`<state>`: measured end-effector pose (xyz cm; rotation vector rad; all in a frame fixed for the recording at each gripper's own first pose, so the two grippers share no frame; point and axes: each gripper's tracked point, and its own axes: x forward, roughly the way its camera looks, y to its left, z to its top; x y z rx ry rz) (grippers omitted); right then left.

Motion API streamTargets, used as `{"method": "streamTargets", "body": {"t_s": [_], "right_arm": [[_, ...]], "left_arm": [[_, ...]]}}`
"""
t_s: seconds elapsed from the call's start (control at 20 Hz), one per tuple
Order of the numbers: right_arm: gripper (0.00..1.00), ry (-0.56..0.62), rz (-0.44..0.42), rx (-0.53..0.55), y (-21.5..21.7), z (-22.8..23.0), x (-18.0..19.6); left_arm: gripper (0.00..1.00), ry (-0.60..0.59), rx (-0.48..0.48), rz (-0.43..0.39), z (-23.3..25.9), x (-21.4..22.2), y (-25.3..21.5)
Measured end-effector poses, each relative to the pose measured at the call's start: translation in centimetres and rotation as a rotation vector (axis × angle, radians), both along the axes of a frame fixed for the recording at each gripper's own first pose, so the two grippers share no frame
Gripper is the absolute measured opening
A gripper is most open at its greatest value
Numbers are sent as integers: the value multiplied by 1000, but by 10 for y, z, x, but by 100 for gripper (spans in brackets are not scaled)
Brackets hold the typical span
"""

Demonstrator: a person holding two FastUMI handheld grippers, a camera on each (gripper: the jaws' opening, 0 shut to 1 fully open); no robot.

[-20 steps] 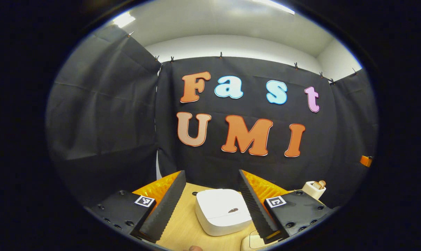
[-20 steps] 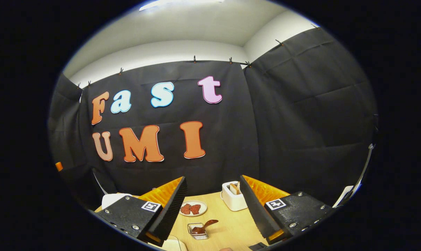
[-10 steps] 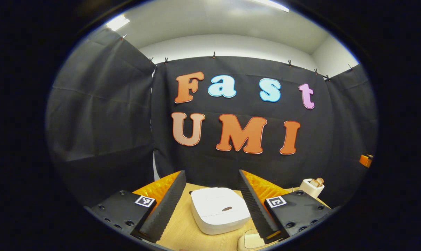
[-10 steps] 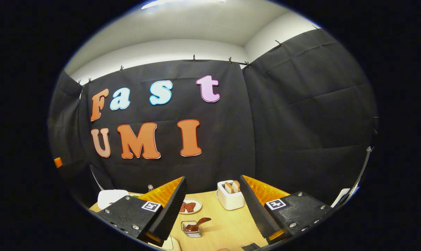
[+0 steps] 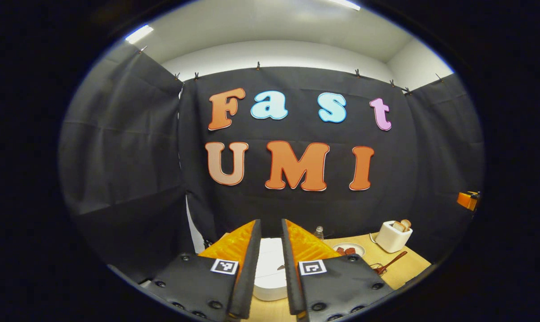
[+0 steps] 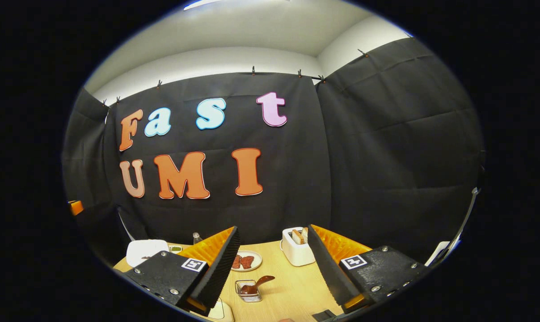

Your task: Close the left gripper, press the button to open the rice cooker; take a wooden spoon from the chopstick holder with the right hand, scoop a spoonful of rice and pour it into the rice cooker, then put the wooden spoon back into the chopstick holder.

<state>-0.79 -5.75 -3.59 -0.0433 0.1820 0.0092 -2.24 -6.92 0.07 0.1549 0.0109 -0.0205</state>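
Left tongs (image 5: 271, 268) nearly clenched, nothing between them, aimed at the white rice cooker (image 5: 270, 277) on the desk (image 5: 408, 264) for the button press; right tongs (image 6: 270, 268) spread, empty, above the wooden spoon (image 6: 254, 286) in its holder.

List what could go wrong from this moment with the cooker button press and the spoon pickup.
1. The left gripper has its fingers nearly together above the white rice cooker, which they partly hide, so the press may miss the button.
2. The right gripper is open, and the wooden spoon leans out of a small holder that a grab might tip.
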Motion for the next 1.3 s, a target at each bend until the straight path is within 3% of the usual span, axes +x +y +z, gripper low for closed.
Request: {"method": "streamTargets", "body": {"t_s": [0.15,0.25,0.35,0.4,0.65,0.9,1.1,1.3], "right_arm": [[94,9,-9,-3,-1,-4,0],[94,22,-9,11,2,-8,0],[94,29,-20,1,0,-10,0],[94,26,-23,-9,-1,-9,1],[94,53,-24,-13,3,-19,3],[94,73,-57,-53,-6,-28,7],[94,100,-69,-54,-9,-37,8],[94,112,-84,-48,-15,-37,6]], "left_arm": [[33,8,52,-15,-3,2,-5],[33,9,96,24,-3,8,-1],[7,13,79,0,-12,17,-6],[5,26,60,-19,-12,17,-12],[5,147,-22,-121,-54,51,-32],[5,256,-13,-153,-116,107,-40],[5,413,31,-113,-193,150,-25],[6,536,52,-84,-251,161,-13]]}}
